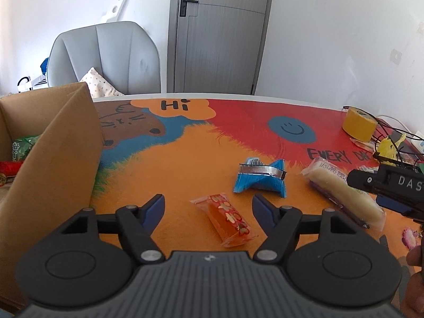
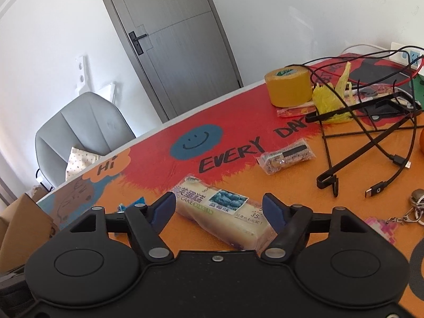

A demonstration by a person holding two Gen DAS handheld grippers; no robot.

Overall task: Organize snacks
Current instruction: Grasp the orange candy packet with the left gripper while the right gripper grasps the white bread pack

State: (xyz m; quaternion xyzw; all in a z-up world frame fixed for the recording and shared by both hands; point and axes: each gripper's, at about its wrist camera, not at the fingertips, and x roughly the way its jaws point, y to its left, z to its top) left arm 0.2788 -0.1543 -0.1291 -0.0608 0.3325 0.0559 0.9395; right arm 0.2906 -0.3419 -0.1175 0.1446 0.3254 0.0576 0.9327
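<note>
Both grippers are hanging open, gripping nothing: left gripper [image 1: 208, 204] is straddling the orange candy pack [image 1: 225, 218], right gripper [image 2: 219, 209] the soft cake bar [image 2: 221, 216] on the surface [image 1: 172, 164]. Light, crinkly wrappers, probably squishy; I'd pinch mid-pack.

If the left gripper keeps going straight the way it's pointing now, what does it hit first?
Most likely the orange jelly snack packet: it lies on the table between the open fingers of the left gripper, just ahead of the tips. The blue wrapper lies farther on. Depth is hard to judge.

Left gripper [image 1: 208, 203] jaws parted, tilted downward; right gripper [image 2: 219, 206] likewise
</note>
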